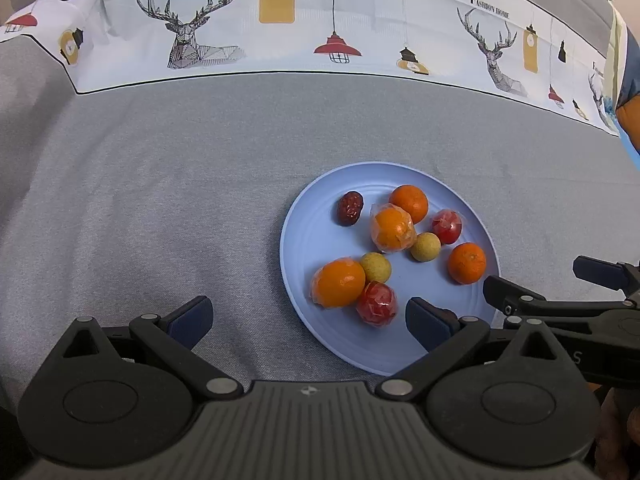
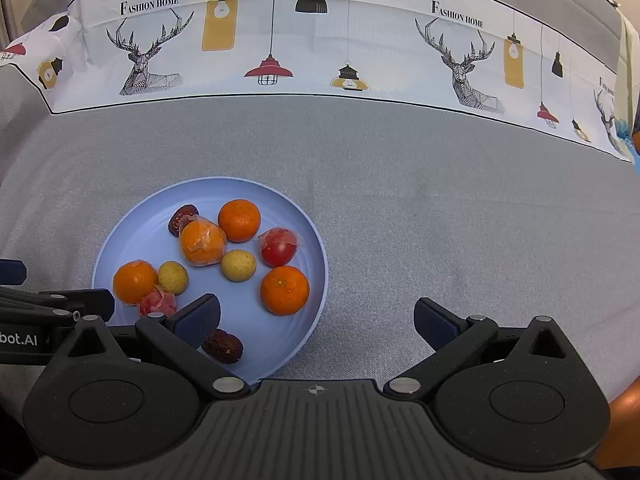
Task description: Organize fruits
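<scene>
Both cameras sit low and close over the bench [image 1: 160,200], facing its far edge. The left wrist view has the blue plate [image 1: 304,248] right of centre, the right wrist view left of centre [image 2: 120,248] — both share that plate.

A round blue plate [image 2: 120,240] lies flat on the gray cloth, and all the fruits sit on it. There are four oranges [image 2: 285,290], two of them in clear wrap. Two red tomatoes [image 2: 278,247] are wrapped too. Two small yellow balls [image 2: 239,265] sit in the middle. Two dark red dates [image 2: 222,346] lie near opposite edges of the plate.
</scene>
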